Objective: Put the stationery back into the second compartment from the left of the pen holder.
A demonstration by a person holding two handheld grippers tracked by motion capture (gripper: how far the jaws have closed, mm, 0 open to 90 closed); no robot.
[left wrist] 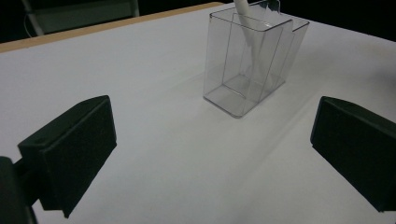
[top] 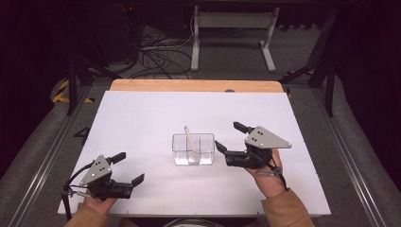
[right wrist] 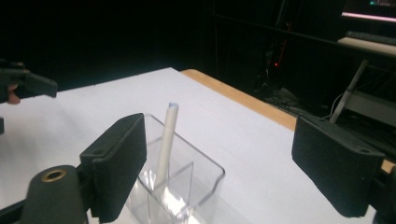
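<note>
A clear plastic box (top: pixel 193 150) with an inner divider stands upright and open-topped near the middle of the white surface (top: pixel 142 123). A white stick (top: pixel 190 139) leans inside one compartment, its tip rising above the rim.

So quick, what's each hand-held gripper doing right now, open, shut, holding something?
Left hand-held gripper: open, holding nothing, over the table.
Right hand-held gripper: open, holding nothing, beside the clear box.
</note>
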